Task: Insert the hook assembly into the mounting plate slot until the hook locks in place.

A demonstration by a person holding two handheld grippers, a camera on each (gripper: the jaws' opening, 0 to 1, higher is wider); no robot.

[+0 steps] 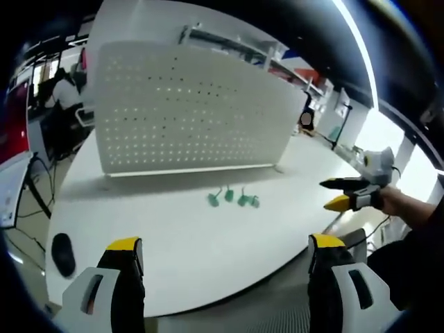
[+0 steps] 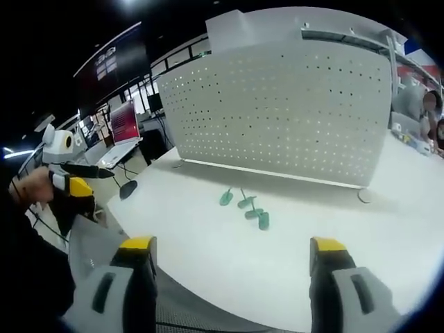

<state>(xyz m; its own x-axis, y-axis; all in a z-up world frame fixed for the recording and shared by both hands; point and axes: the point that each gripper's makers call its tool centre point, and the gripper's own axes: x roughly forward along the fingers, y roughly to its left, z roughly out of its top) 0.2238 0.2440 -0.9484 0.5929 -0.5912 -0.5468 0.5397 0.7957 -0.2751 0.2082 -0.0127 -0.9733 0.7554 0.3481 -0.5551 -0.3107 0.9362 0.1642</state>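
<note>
Here the left gripper (image 1: 223, 267) hangs off the near edge of the round white table (image 1: 173, 236), its yellow-tipped jaws spread wide with nothing between them. The right gripper (image 2: 232, 267) is the same: jaws apart, empty, short of the near edge. In the left gripper view it also appears out to the right, beyond the table's edge, with a hand (image 1: 397, 201) behind it.

Past both tools, near the middle of the table, lie the green hooks (image 1: 232, 198), a small loose cluster, each a thin wire stem with a fatter green end. They are probably light and stiff and would skid on the smooth top, so pinching one by its thicker green end seems safest.

Behind them, towards the far edge, stands the perforated white mounting plate (image 2: 277, 111), upright and curved. A dark mouse (image 1: 62, 253) lies at the table's left edge.
</note>
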